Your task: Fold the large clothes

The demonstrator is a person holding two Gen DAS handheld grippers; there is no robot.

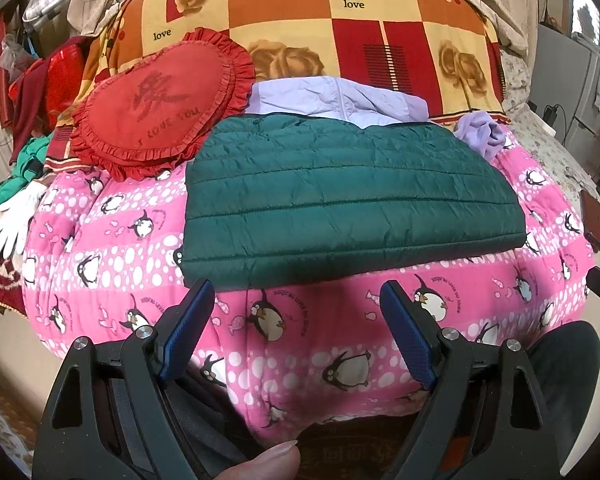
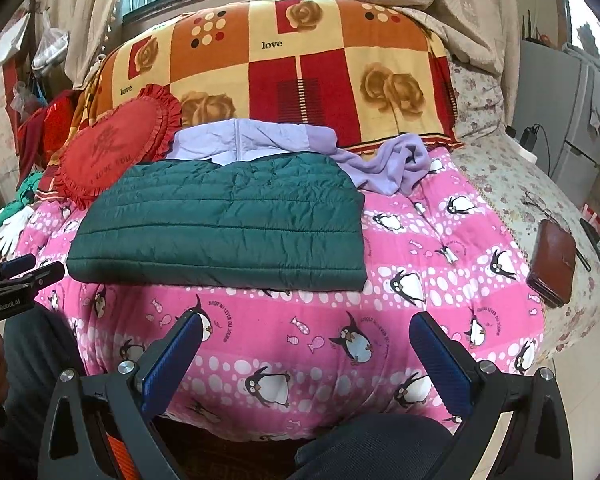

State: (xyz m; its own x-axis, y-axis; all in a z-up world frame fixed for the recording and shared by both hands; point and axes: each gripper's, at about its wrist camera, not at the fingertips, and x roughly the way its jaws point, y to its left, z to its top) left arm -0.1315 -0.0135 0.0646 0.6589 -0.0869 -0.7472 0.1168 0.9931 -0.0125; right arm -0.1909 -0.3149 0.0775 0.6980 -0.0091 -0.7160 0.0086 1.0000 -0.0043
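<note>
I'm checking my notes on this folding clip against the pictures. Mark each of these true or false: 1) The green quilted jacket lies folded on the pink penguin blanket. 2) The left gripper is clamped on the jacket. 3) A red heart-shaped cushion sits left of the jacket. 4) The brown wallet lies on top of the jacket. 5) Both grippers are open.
1) True: the green quilted jacket lies folded on the pink penguin blanket.
2) False: the left gripper is open and short of the jacket, touching nothing.
3) True: the red heart-shaped cushion overlaps the jacket's left corner.
4) False: the brown wallet lies far right on the floral sheet.
5) True: the right gripper is open too.
</note>
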